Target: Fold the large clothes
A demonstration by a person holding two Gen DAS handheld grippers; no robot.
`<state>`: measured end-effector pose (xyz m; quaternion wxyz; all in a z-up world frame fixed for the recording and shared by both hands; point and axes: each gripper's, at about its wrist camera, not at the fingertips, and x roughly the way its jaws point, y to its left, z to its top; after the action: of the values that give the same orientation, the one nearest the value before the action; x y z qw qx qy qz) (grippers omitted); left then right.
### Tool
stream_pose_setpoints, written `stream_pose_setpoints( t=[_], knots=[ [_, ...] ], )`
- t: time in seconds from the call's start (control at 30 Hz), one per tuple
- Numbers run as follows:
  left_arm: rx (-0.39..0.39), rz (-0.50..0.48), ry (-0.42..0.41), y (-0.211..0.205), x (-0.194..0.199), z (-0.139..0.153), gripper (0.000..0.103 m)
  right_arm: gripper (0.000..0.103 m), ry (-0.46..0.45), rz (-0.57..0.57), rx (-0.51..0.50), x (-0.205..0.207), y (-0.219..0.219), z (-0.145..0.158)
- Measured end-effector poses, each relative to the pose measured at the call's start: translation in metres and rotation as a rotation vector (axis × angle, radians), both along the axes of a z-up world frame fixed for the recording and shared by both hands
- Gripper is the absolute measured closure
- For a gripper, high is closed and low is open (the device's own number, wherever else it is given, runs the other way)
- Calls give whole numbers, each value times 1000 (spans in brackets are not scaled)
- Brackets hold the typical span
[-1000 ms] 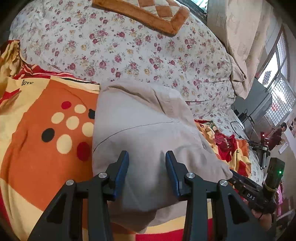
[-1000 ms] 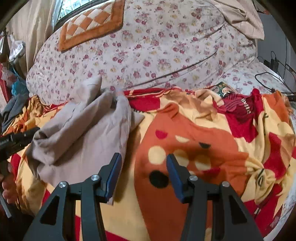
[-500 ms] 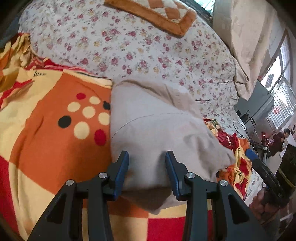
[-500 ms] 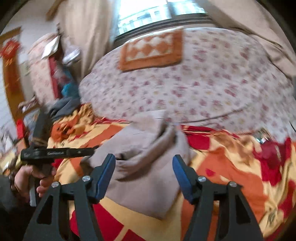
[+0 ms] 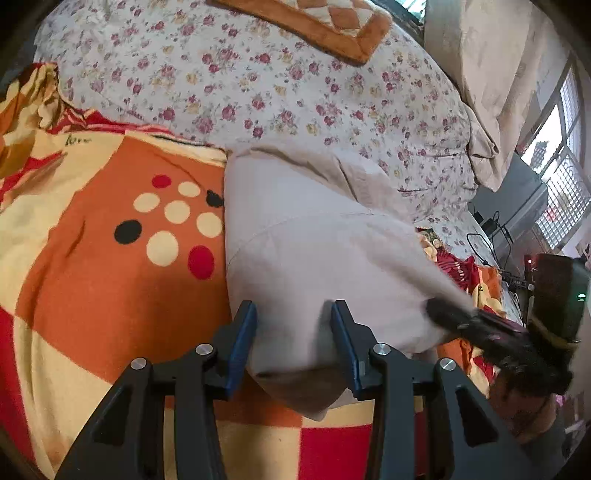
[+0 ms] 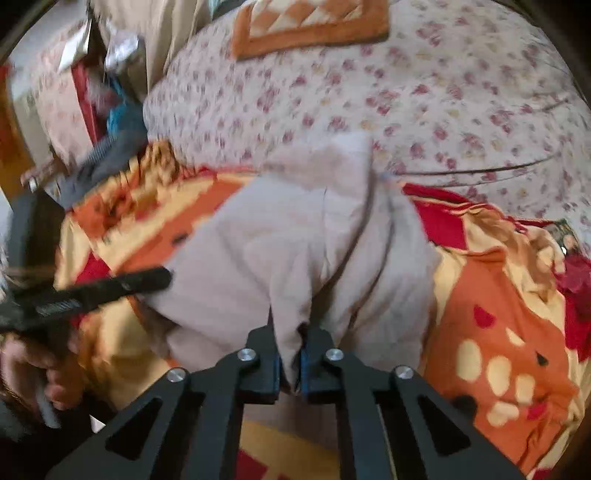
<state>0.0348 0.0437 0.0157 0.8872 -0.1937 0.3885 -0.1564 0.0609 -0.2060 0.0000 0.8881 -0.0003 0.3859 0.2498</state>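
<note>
A beige garment (image 5: pixel 317 251) lies partly folded on a bed, spread over an orange, red and cream blanket (image 5: pixel 110 280) patterned with cream, red and black dots, its far edge touching a bulky floral quilt (image 5: pixel 258 81) that rises behind it at 12 o'clock. In the left wrist view the left gripper (image 5: pixel 293 332) hovers just over the near edge of the garment with its blue-padded jaws spread wide and nothing between them, the cloth filling the gap beyond the tips from 11 to 1 o'clock. The right gripper (image 6: pixel 291 363), seen from its own camera, has its jaws pressed nearly together on a pinched ridge of the garment (image 6: pixel 295 258), which is drawn up from the blanket into a peak at the fingertips. From the left wrist view that same right gripper (image 5: pixel 443 314) enters at 3 o'clock, motion-blurred, its tip meeting the right-hand edge of the cloth; how its jaws stand cannot be told from there. In the right wrist view the left gripper (image 6: pixel 147 280) reaches in from 9 o'clock, its dark tip touching the garment's left edge, held by a hand (image 6: pixel 33 373) at 8 o'clock. An orange-bordered checked cushion (image 6: pixel 310 26) rests on top of the quilt at 12 o'clock. Windows (image 5: pixel 557 170) and a dark box-shaped unit (image 5: pixel 513 199) stand at 3 o'clock in the left wrist view, with cables (image 5: pixel 487 236) trailing on the bed beside them. The right wrist picture is blurred throughout.
</note>
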Motion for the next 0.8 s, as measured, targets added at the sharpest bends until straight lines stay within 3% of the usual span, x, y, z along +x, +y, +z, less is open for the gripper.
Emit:
stream_pose_setpoints(
  t=[0.1, 0.23, 0.33, 0.37, 0.43, 0.53, 0.63, 0.73, 0.8],
  knots=[
    [3, -2, -58, -5, -5, 17, 67, 98, -18, -38, 69, -18, -27, 14],
    [17, -65, -116, -31, -3, 30, 67, 98, 68, -95, 140, -27, -66, -4],
    [102, -132, -92, -59, 5, 11, 72, 97, 162, -109, 145, -17, -79, -27],
    [164, -139, -67, -67, 8, -1, 79, 95, 190, -109, 143, -13, -80, -34],
    [274, -140, -14, -74, 9, -30, 81, 92, 249, -145, 160, -4, -83, -52],
    [303, -151, -64, -73, -3, -41, 81, 83, 271, -147, 126, -6, -77, -58],
    [311, -161, -72, -73, -6, -38, 81, 83, 190, -160, 105, -19, -79, -31],
    [291, -162, -93, -71, -9, -41, 82, 80, -13, -198, 105, -37, -76, 18],
    [284, -165, -99, -71, -9, -41, 82, 79, -79, -179, 62, -38, -57, 31]
  ],
)
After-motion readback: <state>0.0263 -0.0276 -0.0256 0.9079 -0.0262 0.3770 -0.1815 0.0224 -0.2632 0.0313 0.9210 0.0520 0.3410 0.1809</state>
